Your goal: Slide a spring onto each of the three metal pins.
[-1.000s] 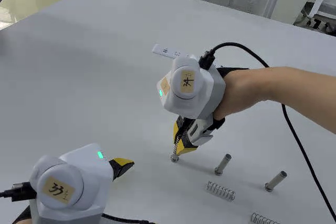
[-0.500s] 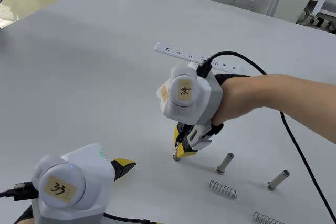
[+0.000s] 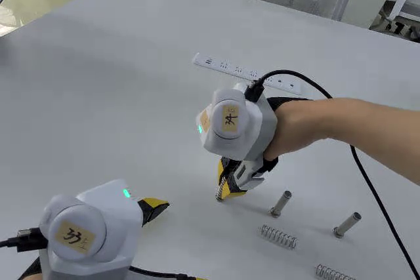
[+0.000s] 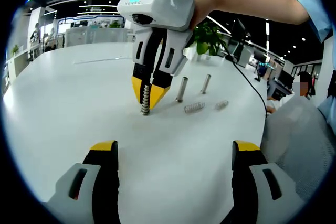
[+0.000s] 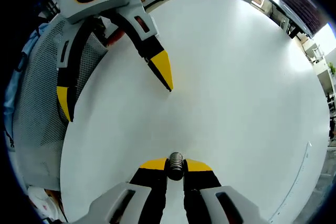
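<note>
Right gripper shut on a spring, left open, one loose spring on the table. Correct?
No: the head view shows two loose springs on the table. The rest holds: right gripper shut on a spring, left gripper open.

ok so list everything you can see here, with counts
table: one, white, under everything
power strip: one, white, far side
bare pins: two, silver, standing
loose springs: two, silver, lying near the bare pins
held spring: one, silver, upright, foot on the table
cable: one, black, from right gripper
right gripper: white, yellow-tipped fingers shut on held spring
left gripper: white, fingers open, near edge
</note>
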A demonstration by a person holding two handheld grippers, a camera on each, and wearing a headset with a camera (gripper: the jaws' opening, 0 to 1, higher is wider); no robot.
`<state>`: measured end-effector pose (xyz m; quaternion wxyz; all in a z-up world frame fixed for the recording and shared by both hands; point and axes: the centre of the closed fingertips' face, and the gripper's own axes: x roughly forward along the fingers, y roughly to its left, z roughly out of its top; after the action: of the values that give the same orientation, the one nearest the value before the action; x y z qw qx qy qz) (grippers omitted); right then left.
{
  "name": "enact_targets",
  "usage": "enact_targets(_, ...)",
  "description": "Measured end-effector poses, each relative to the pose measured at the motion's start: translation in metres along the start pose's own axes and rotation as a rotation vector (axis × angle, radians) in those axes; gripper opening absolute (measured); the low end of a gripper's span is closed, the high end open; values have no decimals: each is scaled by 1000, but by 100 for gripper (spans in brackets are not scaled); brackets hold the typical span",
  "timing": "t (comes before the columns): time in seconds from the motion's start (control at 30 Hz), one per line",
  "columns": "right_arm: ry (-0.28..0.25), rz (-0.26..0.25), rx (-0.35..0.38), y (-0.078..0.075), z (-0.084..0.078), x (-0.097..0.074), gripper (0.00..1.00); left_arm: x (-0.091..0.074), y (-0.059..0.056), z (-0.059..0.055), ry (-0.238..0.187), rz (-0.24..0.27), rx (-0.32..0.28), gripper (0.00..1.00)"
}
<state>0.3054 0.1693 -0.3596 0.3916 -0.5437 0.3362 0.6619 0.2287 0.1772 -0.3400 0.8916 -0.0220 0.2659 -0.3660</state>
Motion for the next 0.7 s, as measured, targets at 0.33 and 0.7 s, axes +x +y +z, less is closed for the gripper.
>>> enact_targets(0.33,-36,9,49,0,6,1,20,-2,0,2,-4,5,3,88)
enact_targets(0.7,-72,-8,45,1,4,-1,57,-3,1,7,-14,10,14,88)
